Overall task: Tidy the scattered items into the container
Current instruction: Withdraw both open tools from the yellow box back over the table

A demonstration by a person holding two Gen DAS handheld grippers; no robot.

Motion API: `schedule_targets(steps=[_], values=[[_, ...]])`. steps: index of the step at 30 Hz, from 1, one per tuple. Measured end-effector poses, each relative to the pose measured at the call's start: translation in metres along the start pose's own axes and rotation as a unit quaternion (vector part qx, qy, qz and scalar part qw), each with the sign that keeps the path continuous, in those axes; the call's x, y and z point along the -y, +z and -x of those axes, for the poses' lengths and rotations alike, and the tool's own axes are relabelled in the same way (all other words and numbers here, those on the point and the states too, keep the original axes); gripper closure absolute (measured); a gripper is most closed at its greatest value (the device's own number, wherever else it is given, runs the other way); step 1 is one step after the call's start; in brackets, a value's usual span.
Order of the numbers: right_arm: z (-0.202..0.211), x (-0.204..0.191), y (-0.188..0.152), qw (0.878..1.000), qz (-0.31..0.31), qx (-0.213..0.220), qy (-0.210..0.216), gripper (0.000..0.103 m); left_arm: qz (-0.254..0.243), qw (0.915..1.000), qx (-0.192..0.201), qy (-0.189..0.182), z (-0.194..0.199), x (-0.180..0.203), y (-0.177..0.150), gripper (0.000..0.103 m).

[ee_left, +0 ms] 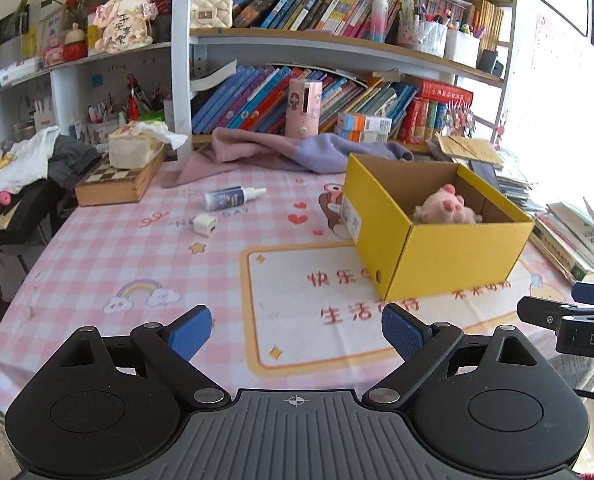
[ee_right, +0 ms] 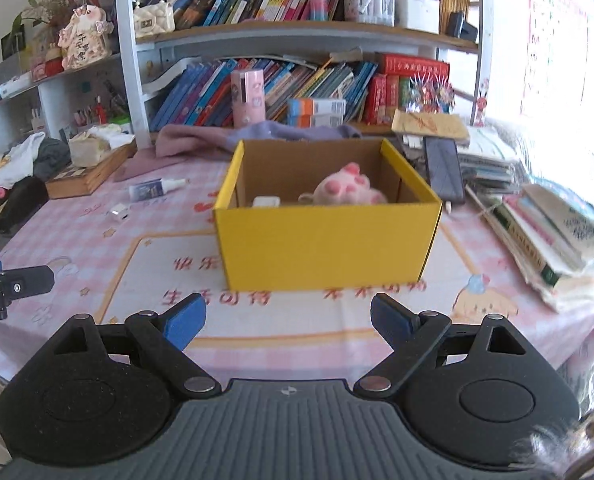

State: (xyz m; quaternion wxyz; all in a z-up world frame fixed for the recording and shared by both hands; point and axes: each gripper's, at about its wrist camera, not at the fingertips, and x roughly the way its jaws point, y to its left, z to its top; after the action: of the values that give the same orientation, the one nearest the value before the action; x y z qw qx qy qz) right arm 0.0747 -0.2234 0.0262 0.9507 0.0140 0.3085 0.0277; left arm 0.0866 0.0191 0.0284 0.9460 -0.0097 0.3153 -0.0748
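The yellow box (ee_right: 325, 240) sits open-topped on the table, at about 12 o'clock from the right gripper (ee_right: 289, 320) and 2 o'clock from the left gripper (ee_left: 297, 332). Inside it lie a pink plush toy (ee_right: 347, 190) and a small white block (ee_right: 265, 201). 2 items are still out on the tablecloth (ee_left: 117, 256): a spray bottle (ee_left: 233, 197) on its side and a white charger cube (ee_left: 205, 224), both near 11 o'clock from the left gripper and well apart from the box.

Both grippers stand wide open with nothing between their blue pads. The next step is likely a pick of 1 of those 2 items with the left gripper, which is the nearer. For the bottle, closing across its round body near the middle should stop it rolling or pivoting; for the cube, the pads should meet 2 flat opposite faces squarely.

The box is corrugated card, stiff but light, so it may slide if bumped. The bottle looks like smooth plastic, the cube hard and glossy, the toy soft and fuzzy. The cloth is a thin pink check print.
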Motion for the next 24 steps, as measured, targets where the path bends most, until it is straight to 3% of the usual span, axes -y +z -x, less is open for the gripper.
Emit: schedule_targets(steps=[24], values=[[0.017,-0.036,-0.015,0.999,0.028,-0.022,0.027,0.011,0.009,0.9998,-0.012,-0.008,0.018,-0.019,-0.02,0.009]])
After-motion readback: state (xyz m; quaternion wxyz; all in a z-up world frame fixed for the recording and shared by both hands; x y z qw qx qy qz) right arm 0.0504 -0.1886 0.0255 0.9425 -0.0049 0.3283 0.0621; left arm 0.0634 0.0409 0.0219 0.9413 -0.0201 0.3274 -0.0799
